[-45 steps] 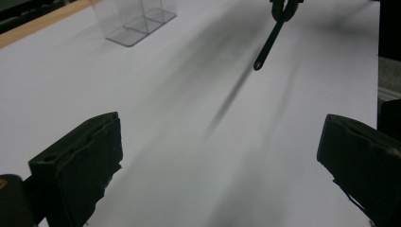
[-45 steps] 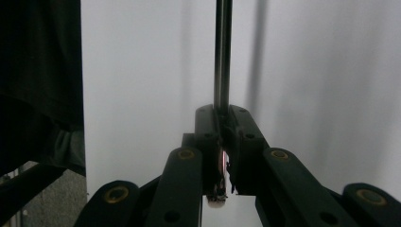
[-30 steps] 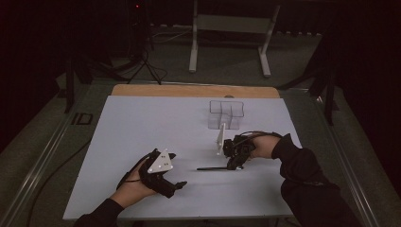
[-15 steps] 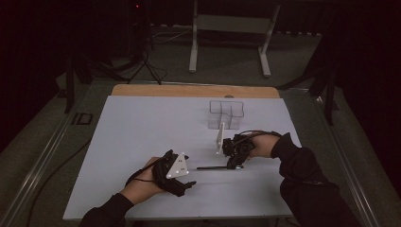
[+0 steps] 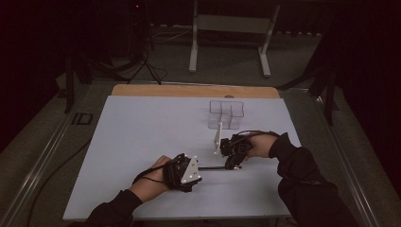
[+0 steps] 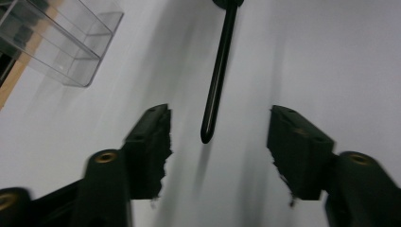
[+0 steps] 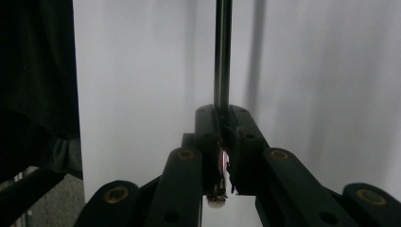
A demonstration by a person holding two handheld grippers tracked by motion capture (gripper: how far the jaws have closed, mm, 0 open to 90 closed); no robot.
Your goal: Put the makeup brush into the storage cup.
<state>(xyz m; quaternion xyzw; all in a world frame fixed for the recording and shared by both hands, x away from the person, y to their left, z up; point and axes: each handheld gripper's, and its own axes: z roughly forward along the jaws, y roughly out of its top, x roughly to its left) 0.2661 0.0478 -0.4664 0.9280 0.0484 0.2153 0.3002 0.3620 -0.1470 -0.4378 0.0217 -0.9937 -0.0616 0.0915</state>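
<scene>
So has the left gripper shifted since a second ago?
Yes. In the high view the left gripper has slid right across the white table, toward the free end of the black rod held by the right gripper; its jaws have been closing, not yet gripping.

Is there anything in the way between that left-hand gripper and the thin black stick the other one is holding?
Nothing visible. In the left gripper view, the black stick points at the gap between the left gripper jaws, which have just been closing, with only bare white table around it. The clear box sits off to one side. The right gripper clamps the stick's far end.
</scene>
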